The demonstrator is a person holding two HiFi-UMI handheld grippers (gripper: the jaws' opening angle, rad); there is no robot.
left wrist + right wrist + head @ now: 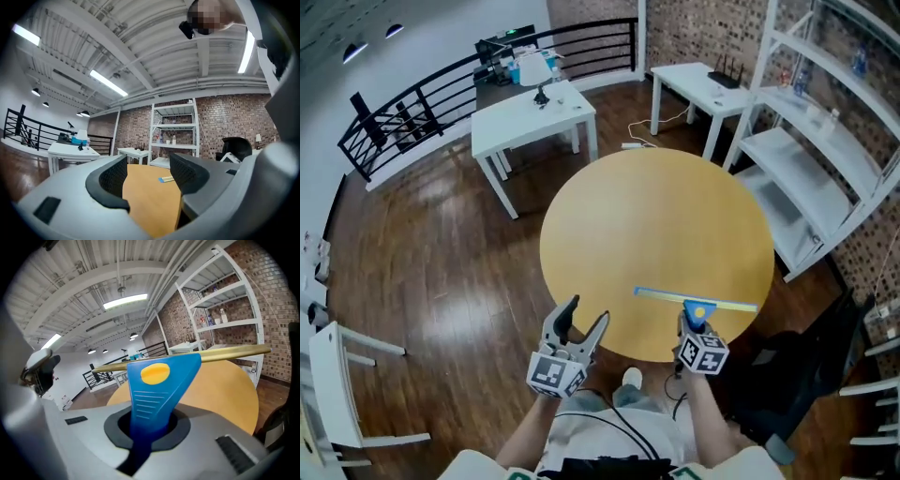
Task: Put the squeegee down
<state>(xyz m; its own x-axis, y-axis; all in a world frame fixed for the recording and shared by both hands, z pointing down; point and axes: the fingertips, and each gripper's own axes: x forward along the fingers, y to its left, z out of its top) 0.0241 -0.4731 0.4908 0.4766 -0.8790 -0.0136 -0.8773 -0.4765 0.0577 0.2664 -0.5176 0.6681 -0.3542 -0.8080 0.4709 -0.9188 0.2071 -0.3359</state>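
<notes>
The squeegee [696, 303] has a blue handle with a yellow oval and a long brass-coloured blade bar. My right gripper [696, 328] is shut on its handle and holds it over the near edge of the round wooden table [656, 234]. In the right gripper view the blue handle [152, 390] rises from between the jaws, with the blade bar [225, 353] lying crosswise above the tabletop. My left gripper [581, 323] stands open at the table's near left edge, with nothing between its fingers [112, 180]. The blade's end [166, 179] shows ahead of it in the left gripper view.
A white rectangular table [534, 117] with a lamp stands beyond the round one, and a smaller white table [703, 89] is at the back right. White shelving [825, 159] lines the brick wall on the right. A black chair [806, 366] sits near right. A black railing [441, 94] runs behind.
</notes>
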